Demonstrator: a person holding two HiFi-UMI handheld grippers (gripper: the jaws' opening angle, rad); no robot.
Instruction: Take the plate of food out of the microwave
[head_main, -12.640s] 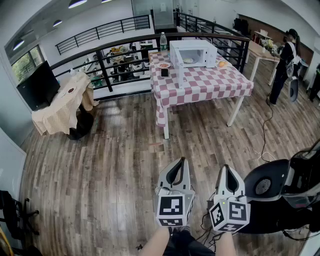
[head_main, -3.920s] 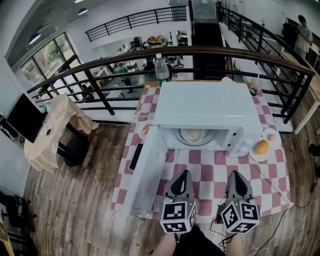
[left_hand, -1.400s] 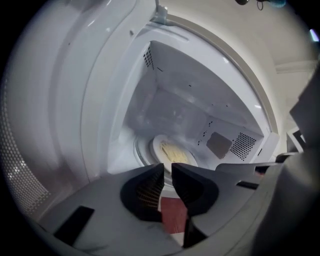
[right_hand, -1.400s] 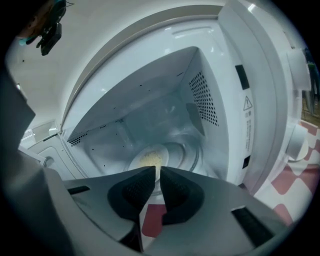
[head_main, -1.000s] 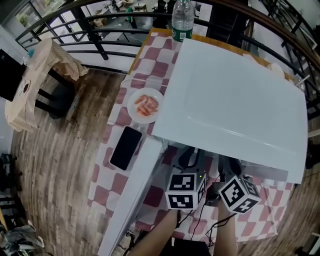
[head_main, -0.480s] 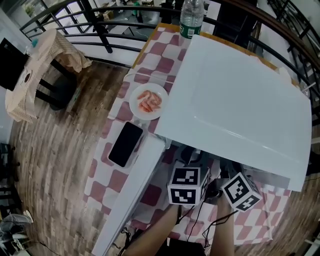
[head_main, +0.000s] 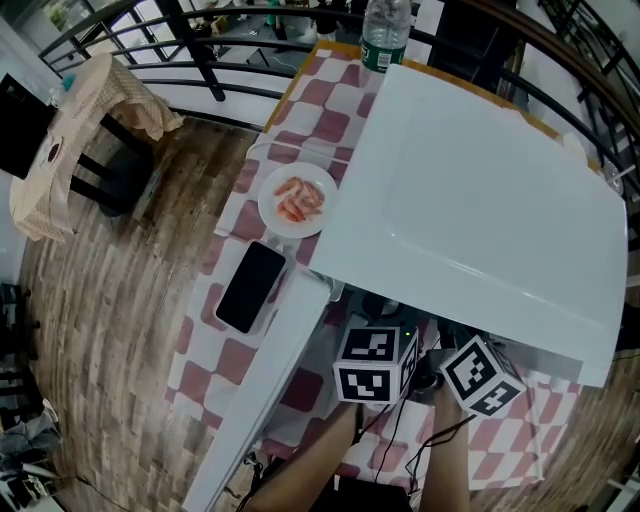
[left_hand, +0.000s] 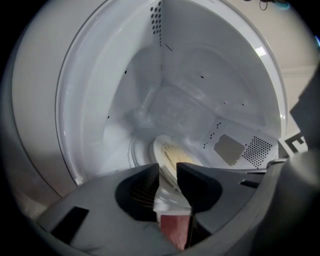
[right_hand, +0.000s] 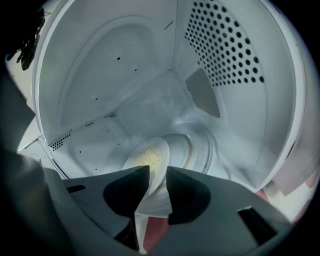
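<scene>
My left gripper (left_hand: 168, 169) and right gripper (right_hand: 158, 171) have just been opening their jaws. Both now stand wide at the plate's (left_hand: 158, 150) near rim, low centre, inside the microwave (left_hand: 100, 100), with nothing pinched yet. I judge the plate stiff, slick and breakable, so I'd pinch opposite rims and keep it level.

Left gripper (left_hand: 168, 171), right gripper (right_hand: 158, 173) (fingers opening)
</scene>
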